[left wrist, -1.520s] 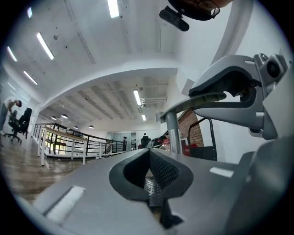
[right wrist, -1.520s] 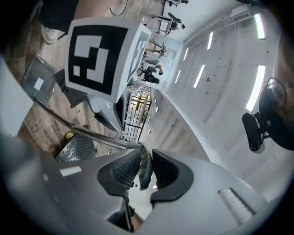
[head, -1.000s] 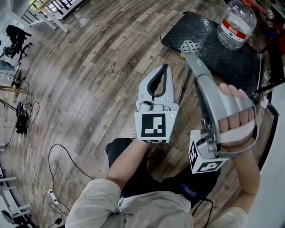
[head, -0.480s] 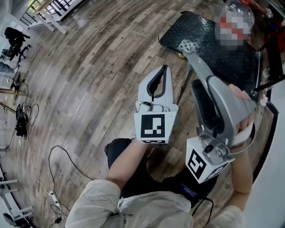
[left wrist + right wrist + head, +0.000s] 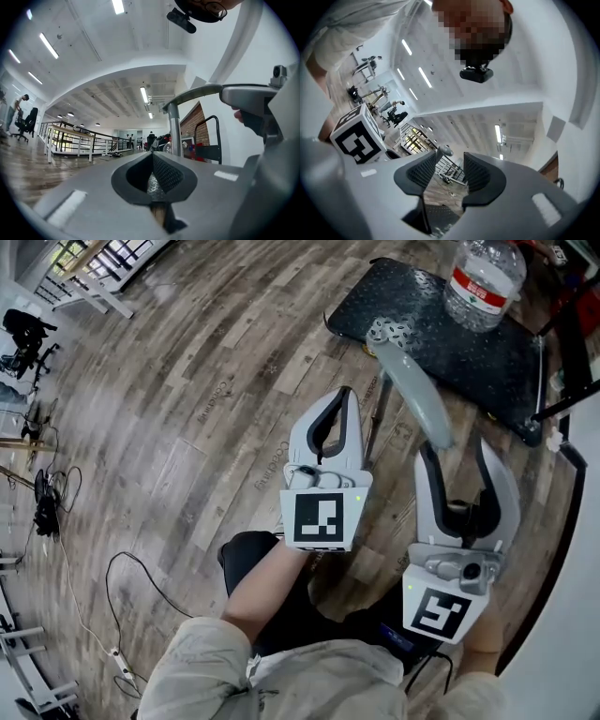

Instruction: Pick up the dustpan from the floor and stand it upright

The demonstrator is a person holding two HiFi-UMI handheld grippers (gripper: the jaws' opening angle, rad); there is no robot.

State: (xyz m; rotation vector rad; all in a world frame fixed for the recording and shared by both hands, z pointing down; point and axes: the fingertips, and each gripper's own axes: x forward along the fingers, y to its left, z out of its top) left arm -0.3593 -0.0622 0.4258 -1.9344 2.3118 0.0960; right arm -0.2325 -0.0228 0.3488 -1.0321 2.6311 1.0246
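Right gripper (image 5: 459, 460) fingers have just been opening, now wide and empty. Left gripper (image 5: 339, 404) fingers pressed together, empty. Dustpan (image 5: 412, 390) stands free, handle just ahead of the right fingers, beside the cart (image 5: 441, 348). Risk: clipping the handle on retreat tips it onto the floor (image 5: 187, 381).

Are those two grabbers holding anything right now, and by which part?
Nothing is held. The right gripper has just been opening; its jaws stand apart, empty, with the dustpan handle just beyond them. The left gripper is shut and empty.
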